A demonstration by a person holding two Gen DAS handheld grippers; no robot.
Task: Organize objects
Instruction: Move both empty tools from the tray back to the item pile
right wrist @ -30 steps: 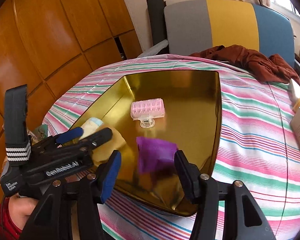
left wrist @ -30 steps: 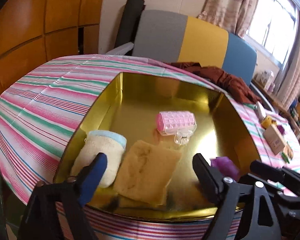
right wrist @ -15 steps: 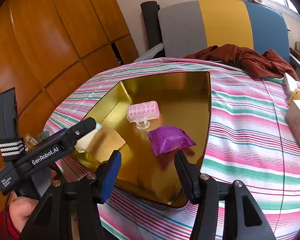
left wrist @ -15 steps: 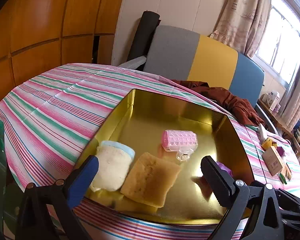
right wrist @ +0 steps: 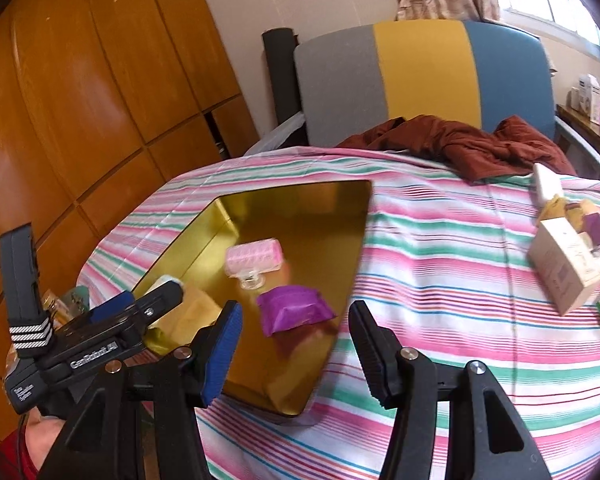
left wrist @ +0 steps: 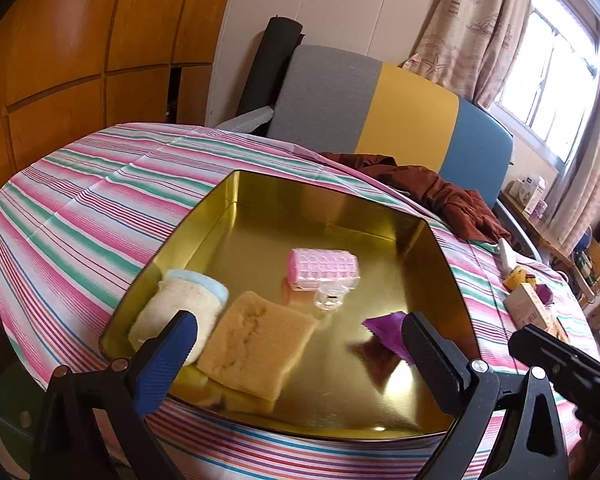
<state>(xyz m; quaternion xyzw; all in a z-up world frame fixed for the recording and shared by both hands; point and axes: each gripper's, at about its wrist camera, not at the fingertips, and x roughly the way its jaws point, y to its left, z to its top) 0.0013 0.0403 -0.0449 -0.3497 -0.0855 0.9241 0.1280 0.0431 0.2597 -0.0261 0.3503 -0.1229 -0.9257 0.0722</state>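
A gold metal tray point(left wrist: 300, 216) sits on the striped tablecloth. In it lie a cream mitt with a blue cuff point(left wrist: 180, 304), a yellow sponge point(left wrist: 256, 344), a pink hair roller on a clear clip point(left wrist: 324, 270) and a purple packet point(left wrist: 384, 330). My left gripper point(left wrist: 300, 356) hovers open over the tray's near edge, its jaws wide apart with nothing gripped. In the right wrist view my right gripper point(right wrist: 296, 348) is open just short of the purple packet point(right wrist: 294, 312), which rests on the tray point(right wrist: 300, 220) and touches neither pad. The left gripper point(right wrist: 112, 328) shows at the lower left.
On the cloth to the right of the tray lie a cardboard box point(right wrist: 564, 268), a small purple item point(right wrist: 598, 228) and a white tube point(right wrist: 546, 184). A brown cloth point(right wrist: 460, 144) is heaped at the far edge before a grey, yellow and blue chair back point(right wrist: 420, 76).
Both grippers have drawn back and up from the tray. The left jaws have spread wider. The purple packet, earlier between the right fingers, now lies on the tray.
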